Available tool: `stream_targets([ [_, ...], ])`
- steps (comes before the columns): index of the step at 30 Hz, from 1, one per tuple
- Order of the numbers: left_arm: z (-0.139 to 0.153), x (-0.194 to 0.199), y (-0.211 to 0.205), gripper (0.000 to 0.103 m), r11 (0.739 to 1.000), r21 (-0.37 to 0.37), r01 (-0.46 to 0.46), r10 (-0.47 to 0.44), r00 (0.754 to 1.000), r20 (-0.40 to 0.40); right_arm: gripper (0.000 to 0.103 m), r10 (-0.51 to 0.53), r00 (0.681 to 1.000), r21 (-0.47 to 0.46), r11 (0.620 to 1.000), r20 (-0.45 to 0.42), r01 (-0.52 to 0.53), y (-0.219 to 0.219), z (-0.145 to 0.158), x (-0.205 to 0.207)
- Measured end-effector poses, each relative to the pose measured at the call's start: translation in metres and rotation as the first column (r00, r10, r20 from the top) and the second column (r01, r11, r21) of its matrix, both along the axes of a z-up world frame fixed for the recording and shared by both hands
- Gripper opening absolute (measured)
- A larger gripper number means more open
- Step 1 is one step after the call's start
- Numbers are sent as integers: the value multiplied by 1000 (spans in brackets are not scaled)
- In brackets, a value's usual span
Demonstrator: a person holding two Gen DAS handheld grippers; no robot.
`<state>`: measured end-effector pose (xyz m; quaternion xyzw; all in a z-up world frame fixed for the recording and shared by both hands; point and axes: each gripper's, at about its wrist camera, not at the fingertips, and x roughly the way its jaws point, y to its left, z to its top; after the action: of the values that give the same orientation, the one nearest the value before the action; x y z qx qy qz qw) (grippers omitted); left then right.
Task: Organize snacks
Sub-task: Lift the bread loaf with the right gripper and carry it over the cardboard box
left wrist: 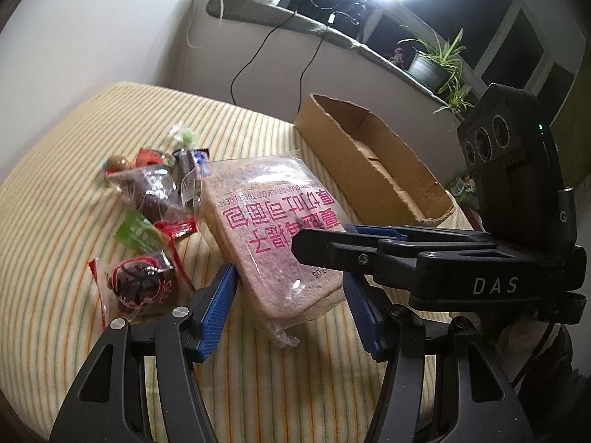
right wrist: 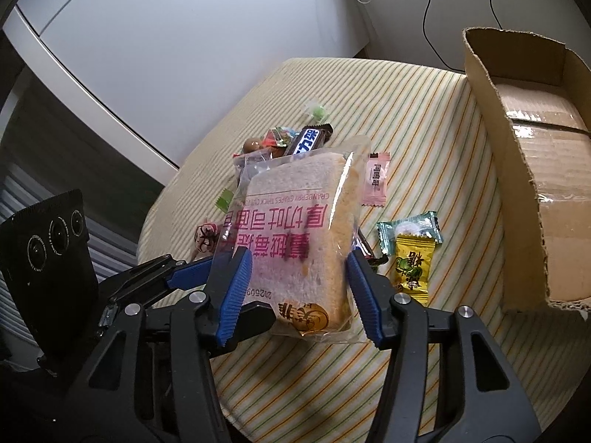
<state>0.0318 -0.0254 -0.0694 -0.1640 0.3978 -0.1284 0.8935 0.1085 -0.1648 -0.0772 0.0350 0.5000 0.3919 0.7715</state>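
Two wrist views look down on a table [left wrist: 55,332] draped in a cream cloth with thin green and orange stripes. The sorting has barely begun, judging by the scene: the open cardboard box [left wrist: 373,162] at the table's far right holds nothing that can be seen, while every snack lies outside it. A loose pile of small wrapped sweets [left wrist: 147,199] sits on the cloth, with a dark chocolate bar [right wrist: 308,140] at its far edge, and a pink sachet [right wrist: 376,179], a teal candy [right wrist: 408,232] and a yellow candy [right wrist: 410,265] lie scattered between the pile and the box. The item in hand is a packet of sliced toast bread [right wrist: 295,243] in clear wrap printed with magenta lettering. It is tilted, its far end resting on the sweets and its near end raised off the cloth. The right gripper [right wrist: 299,291] has its blue ribbed fingers [right wrist: 234,295] on either side of the packet's near end, touching the wrap; they appear to be pinching it, though how firmly is hard to tell. The left gripper [left wrist: 291,306] has its fingers [left wrist: 216,310] spread apart, flanking the bread's near end without pressing on it. Left to do, it seems: lift the bread into the box, then gather all the sweets.
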Motion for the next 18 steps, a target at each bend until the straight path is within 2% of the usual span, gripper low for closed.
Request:
stream_targets([
  [18, 38, 39, -45, 58, 994, 51, 92, -97, 988, 123, 56, -94, 991, 70, 994, 100, 87, -57, 49, 13],
])
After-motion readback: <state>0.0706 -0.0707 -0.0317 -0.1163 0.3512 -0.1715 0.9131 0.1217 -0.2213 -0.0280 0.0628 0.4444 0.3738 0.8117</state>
